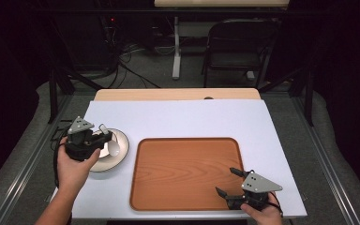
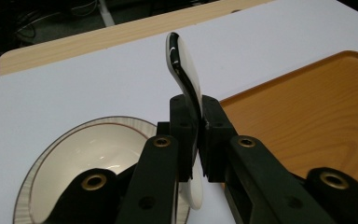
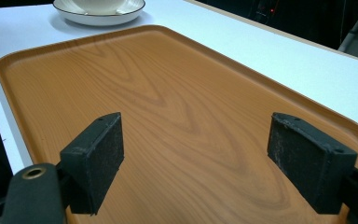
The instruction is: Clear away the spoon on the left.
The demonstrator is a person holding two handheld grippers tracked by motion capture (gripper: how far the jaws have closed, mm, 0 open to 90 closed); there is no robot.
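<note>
The left gripper (image 2: 198,140) has its jaws closed on a white ceramic spoon (image 2: 185,70), held above the white bowl (image 1: 117,152) that sits just left of the wooden tray (image 1: 187,171) on the white table (image 1: 178,117). The right gripper (image 3: 205,158) hovers over the tray's near right corner, its jaws spread wide apart and gripping nothing.

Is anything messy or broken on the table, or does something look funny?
Nothing looks spilled or broken. The one odd sight: a white spoon is pinched upright in the left tongs above the bowl, not lying down. The wooden tray sits bare and straight, with the right tongs open over it.
</note>
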